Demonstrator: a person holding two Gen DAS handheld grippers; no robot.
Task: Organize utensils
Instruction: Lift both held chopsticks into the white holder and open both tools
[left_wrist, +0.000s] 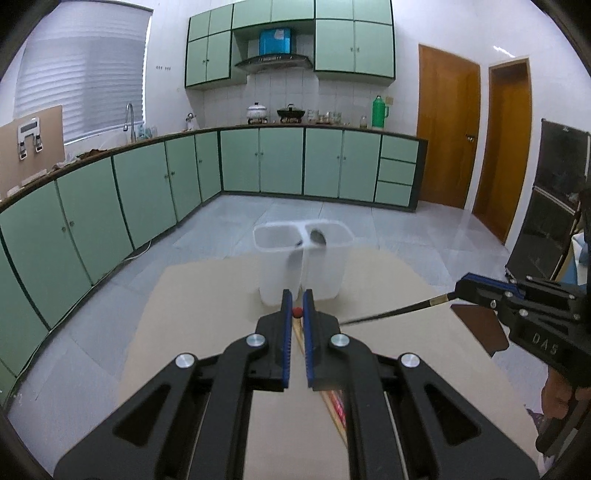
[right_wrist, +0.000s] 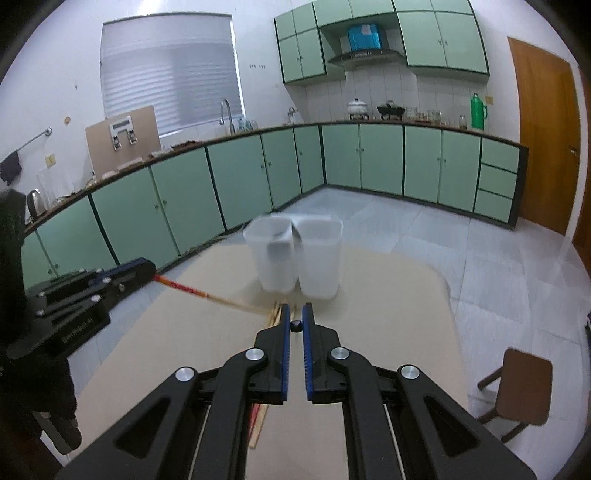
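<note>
A white two-compartment holder (left_wrist: 284, 273) (right_wrist: 317, 266) stands at the far end of the beige table (left_wrist: 207, 295), with a spoon (left_wrist: 317, 236) in its right compartment. My left gripper (left_wrist: 297, 297) (right_wrist: 147, 268) is shut on the red end of a wooden chopstick (right_wrist: 221, 300). The shaft slants down toward the table's middle. My right gripper (right_wrist: 296, 314) (left_wrist: 460, 286) is shut on the end of a black chopstick (left_wrist: 388, 314), which slants down the same way. Both grippers hang above the table, short of the holder.
More wooden chopsticks (right_wrist: 275, 314) lie on the table under the grippers. A brown stool (right_wrist: 521, 384) stands beside the table on the right. Green kitchen cabinets (left_wrist: 147, 184) run along the far walls, across a grey tiled floor.
</note>
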